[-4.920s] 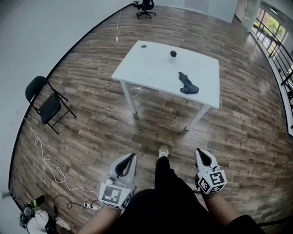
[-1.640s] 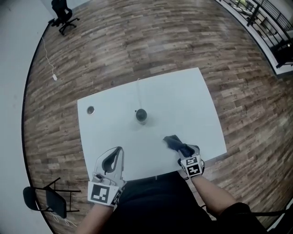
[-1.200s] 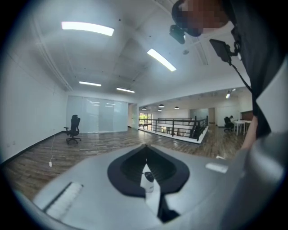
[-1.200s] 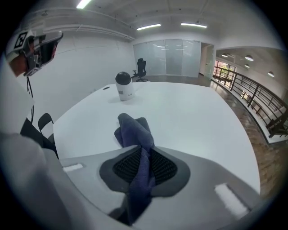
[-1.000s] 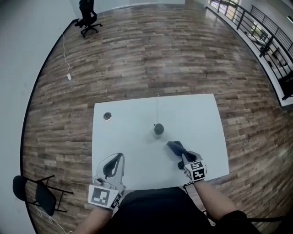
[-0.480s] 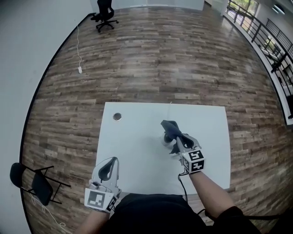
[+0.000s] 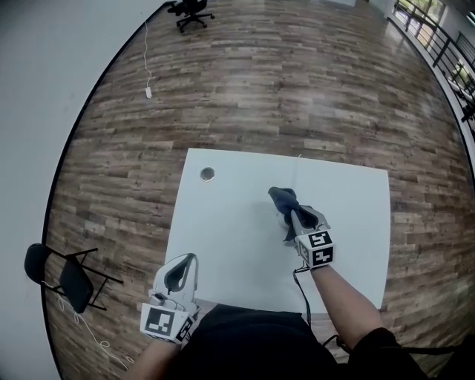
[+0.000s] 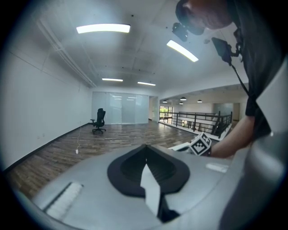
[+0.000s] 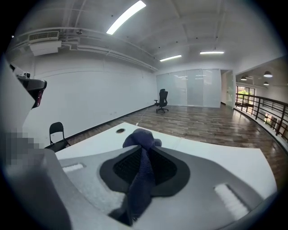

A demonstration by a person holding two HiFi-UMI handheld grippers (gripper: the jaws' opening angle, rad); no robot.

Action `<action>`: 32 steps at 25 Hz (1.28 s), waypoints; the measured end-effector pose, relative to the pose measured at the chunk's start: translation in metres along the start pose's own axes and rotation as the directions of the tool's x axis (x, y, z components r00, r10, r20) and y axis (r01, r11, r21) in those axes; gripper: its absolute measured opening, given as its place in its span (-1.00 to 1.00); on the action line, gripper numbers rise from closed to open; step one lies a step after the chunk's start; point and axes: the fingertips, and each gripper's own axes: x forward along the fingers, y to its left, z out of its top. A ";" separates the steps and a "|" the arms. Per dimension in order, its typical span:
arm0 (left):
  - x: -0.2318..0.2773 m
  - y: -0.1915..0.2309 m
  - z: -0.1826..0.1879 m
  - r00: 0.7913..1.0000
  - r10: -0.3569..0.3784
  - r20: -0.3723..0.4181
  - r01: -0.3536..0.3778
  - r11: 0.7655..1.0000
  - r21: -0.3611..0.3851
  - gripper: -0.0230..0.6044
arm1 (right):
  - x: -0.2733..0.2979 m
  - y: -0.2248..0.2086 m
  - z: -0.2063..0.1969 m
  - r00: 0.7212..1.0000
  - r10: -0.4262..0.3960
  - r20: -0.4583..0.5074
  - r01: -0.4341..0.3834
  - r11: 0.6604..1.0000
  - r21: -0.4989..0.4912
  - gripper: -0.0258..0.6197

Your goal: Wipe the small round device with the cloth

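My right gripper [image 7: 289,211] is shut on a dark blue cloth [image 7: 282,199], which bunches out past its fingertips over the middle of the white table [image 7: 223,230]. The small round device lies beneath the cloth and gripper and is almost wholly hidden; a thin cable [image 7: 297,167] runs from the table's far edge towards it. In the right gripper view the cloth [image 9: 141,173] hangs pinched between the jaws, its knot standing above the tips. My left gripper [image 7: 192,258] hovers at the table's near left edge, shut and empty; its jaws [image 8: 145,146] meet with nothing between them.
A small round disc [image 7: 208,174] lies near the table's far left corner. A black folding chair [image 7: 63,276] stands on the wood floor to the left. An office chair [image 7: 189,7] and a floor cable [image 7: 148,90] are far off. A railing [image 7: 445,44] runs at the right.
My right gripper has carried the cloth up and away from the near edge to the table's middle, over the device. The left gripper has shifted a little along the near edge.
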 end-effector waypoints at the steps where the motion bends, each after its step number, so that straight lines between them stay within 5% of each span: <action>1: 0.000 0.000 0.001 1.000 0.002 0.001 -0.002 1.000 0.001 -0.92 | 0.001 0.003 0.001 1.000 0.003 -0.004 -0.003 1.000 -0.018 -0.74; 7: -0.002 -0.001 0.001 1.000 0.009 0.004 -0.009 1.000 0.001 -0.92 | 0.002 0.027 0.002 0.999 0.045 -0.028 -0.050 0.977 -0.208 -0.74; 32: -0.004 -0.005 -0.001 0.999 0.030 -0.027 -0.029 0.999 0.029 -0.92 | 0.010 0.071 -0.026 0.979 0.199 -0.053 -0.205 0.969 -0.136 -0.76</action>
